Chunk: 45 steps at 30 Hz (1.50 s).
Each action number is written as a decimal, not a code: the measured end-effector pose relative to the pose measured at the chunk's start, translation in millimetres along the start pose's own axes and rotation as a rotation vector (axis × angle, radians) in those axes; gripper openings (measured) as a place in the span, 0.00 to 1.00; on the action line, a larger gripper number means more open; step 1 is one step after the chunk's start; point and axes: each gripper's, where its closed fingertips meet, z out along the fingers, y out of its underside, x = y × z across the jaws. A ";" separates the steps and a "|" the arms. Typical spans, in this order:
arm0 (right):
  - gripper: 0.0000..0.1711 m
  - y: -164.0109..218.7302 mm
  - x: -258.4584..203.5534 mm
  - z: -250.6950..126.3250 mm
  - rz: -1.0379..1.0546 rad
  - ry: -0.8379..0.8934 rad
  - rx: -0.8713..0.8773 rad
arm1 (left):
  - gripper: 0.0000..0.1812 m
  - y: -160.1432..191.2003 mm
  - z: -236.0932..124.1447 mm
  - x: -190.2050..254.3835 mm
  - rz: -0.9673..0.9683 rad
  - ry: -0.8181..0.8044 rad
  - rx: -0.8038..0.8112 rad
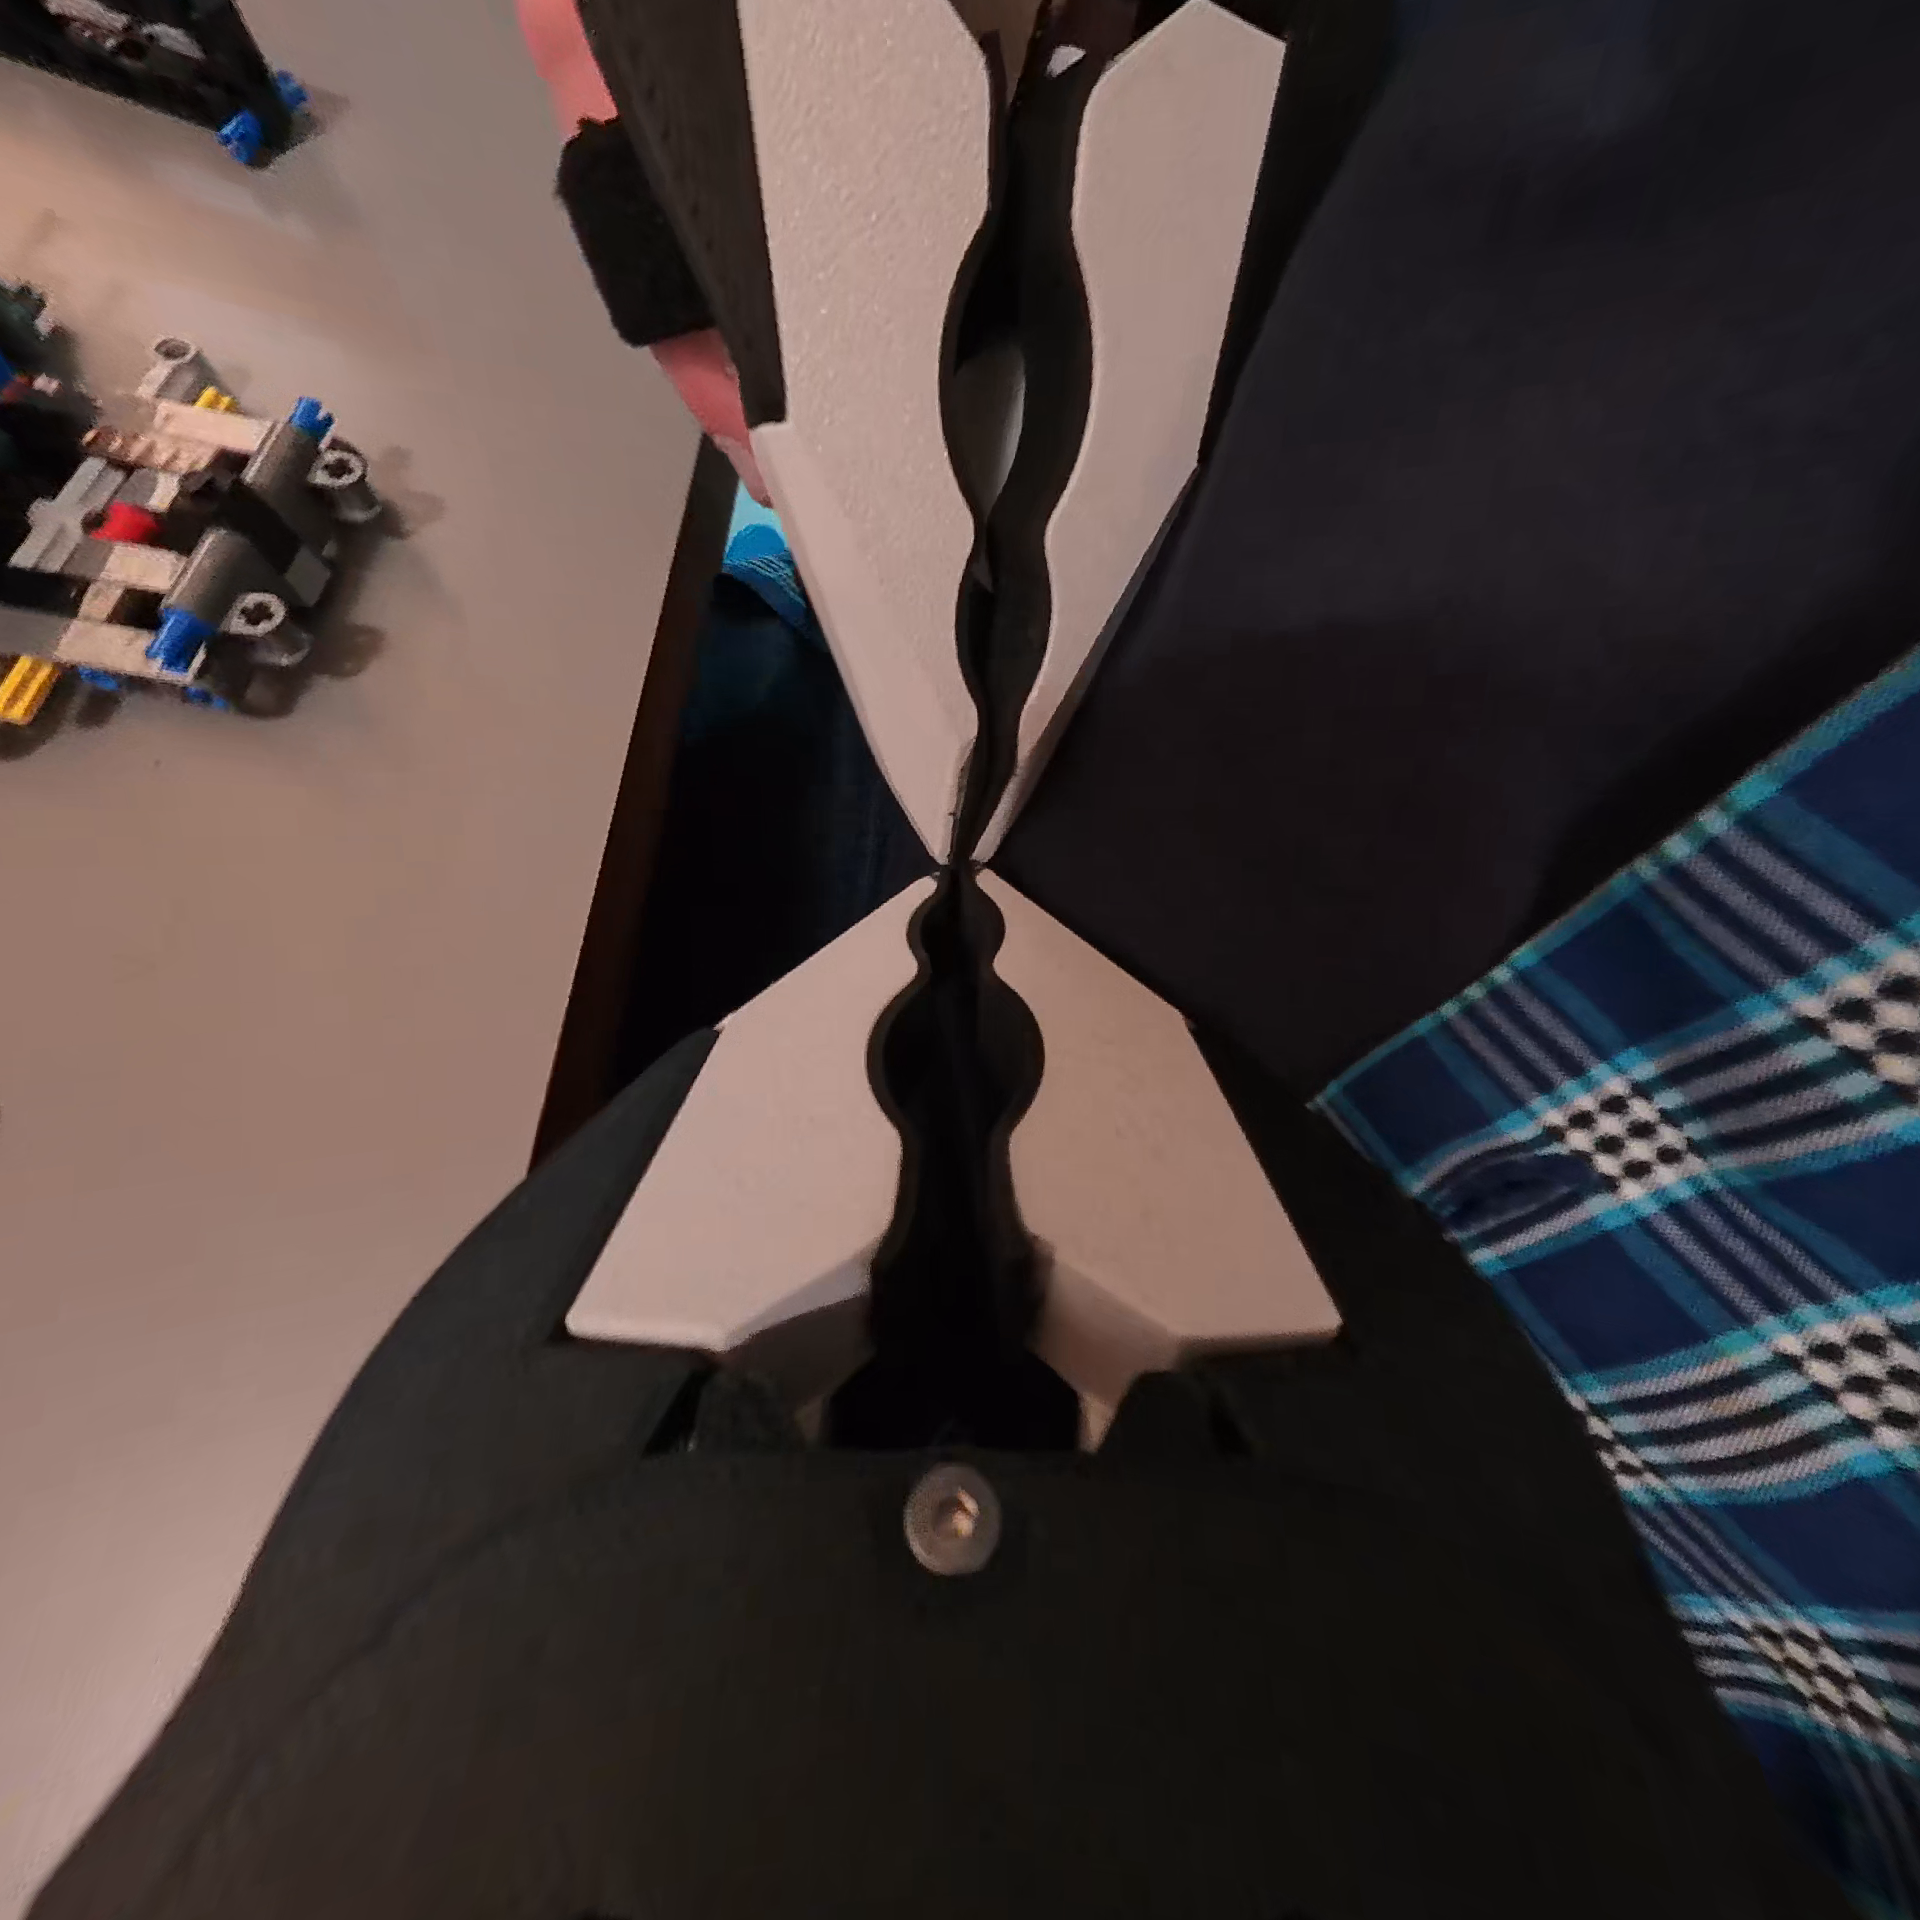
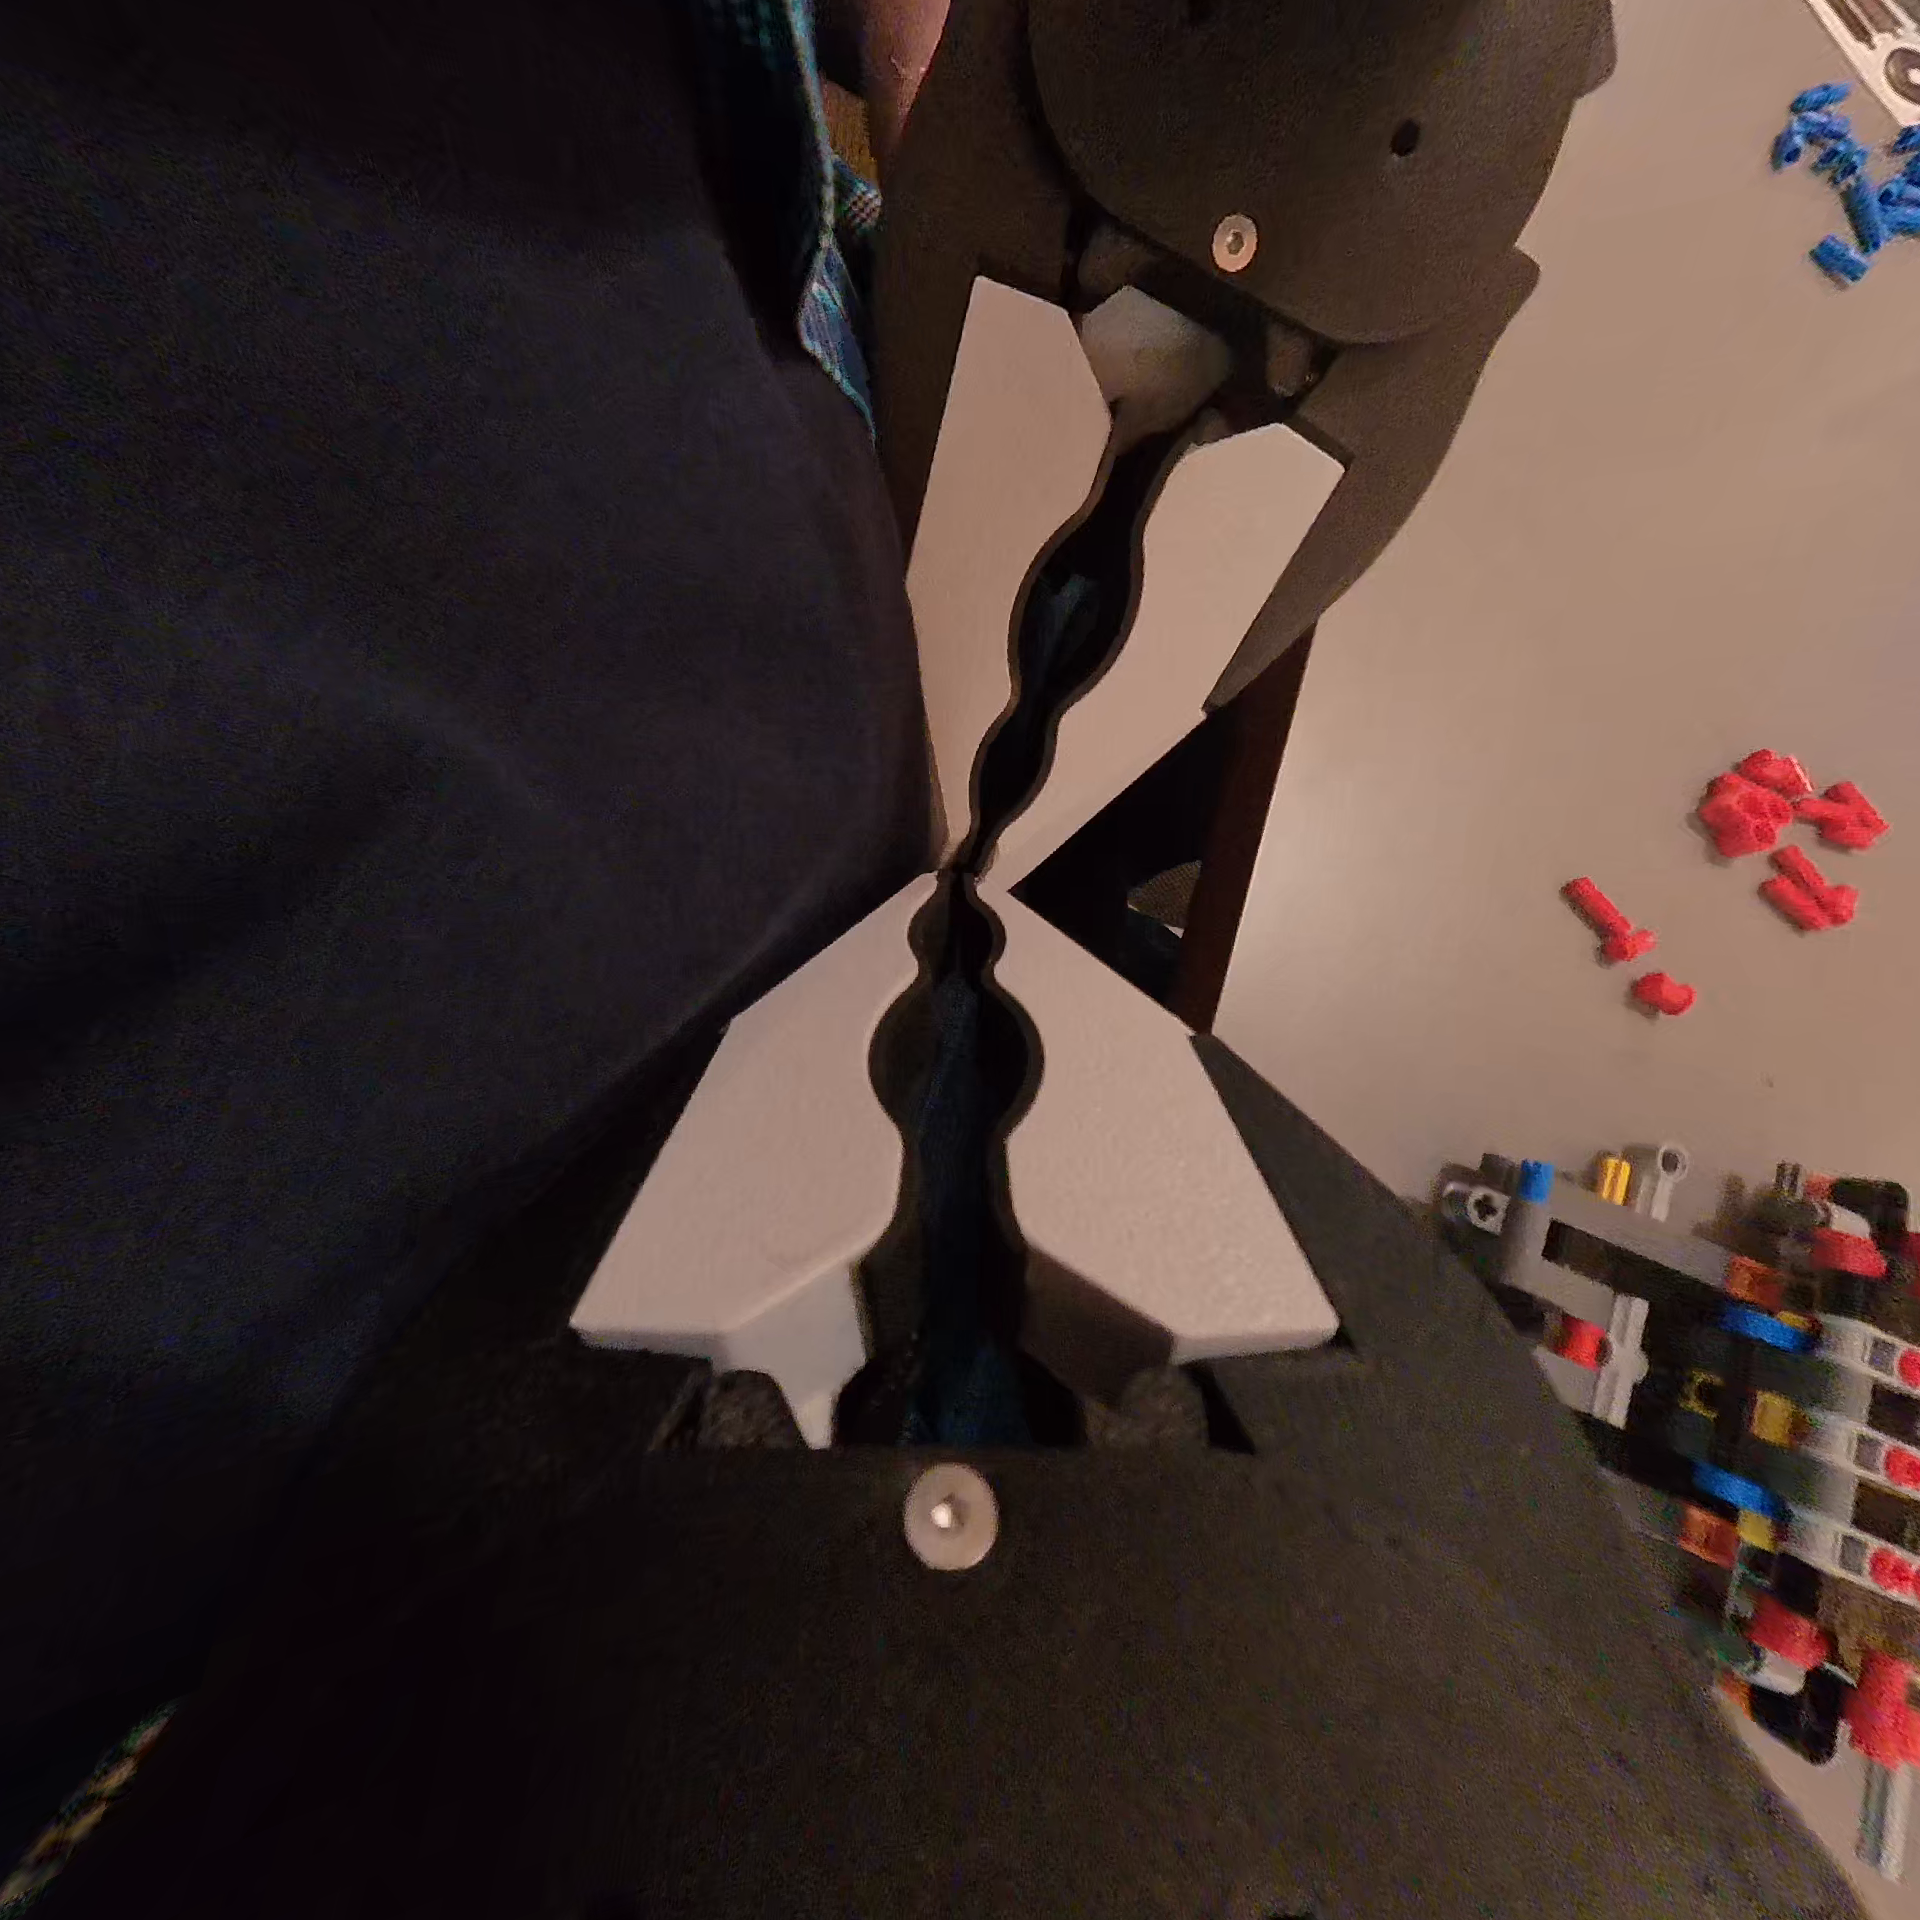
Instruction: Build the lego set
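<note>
My left gripper [image 1: 958, 885] is shut, with nothing visible between its white fingers. My right gripper [image 2: 961, 889] is also shut and looks empty. The two meet tip to tip just off the table's edge, in front of a person's dark clothing. The right gripper shows coming down from the top of the left wrist view [image 1: 964, 847], and the left gripper does the same in the right wrist view [image 2: 968, 854]. A partly built lego assembly [image 1: 177, 540] of grey, black, blue, yellow and red parts lies on the table to the side. It also shows in the right wrist view [image 2: 1766, 1403].
The pale table [image 1: 312, 987] has a dark edge [image 1: 634, 831] beside the grippers. A black lego frame with blue pins [image 1: 177, 73] lies farther back. Loose red pieces [image 2: 1787, 821] and blue pieces [image 2: 1860, 177] lie on the table. A plaid shirt [image 1: 1714, 1247] is close by. My left and right fingertips are right by each other.
</note>
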 end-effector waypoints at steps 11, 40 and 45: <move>0.00 3.7 1.4 -0.1 0.003 0.021 -0.022 | 0.00 0.3 2.4 -1.7 -0.010 0.010 0.011; 0.00 18.7 -9.7 -12.5 0.125 0.106 -0.042 | 0.00 -8.8 20.7 3.6 0.074 0.110 -0.023; 0.00 21.3 -13.5 -18.0 0.152 0.136 -0.045 | 0.00 -13.8 25.4 7.4 0.103 0.147 -0.022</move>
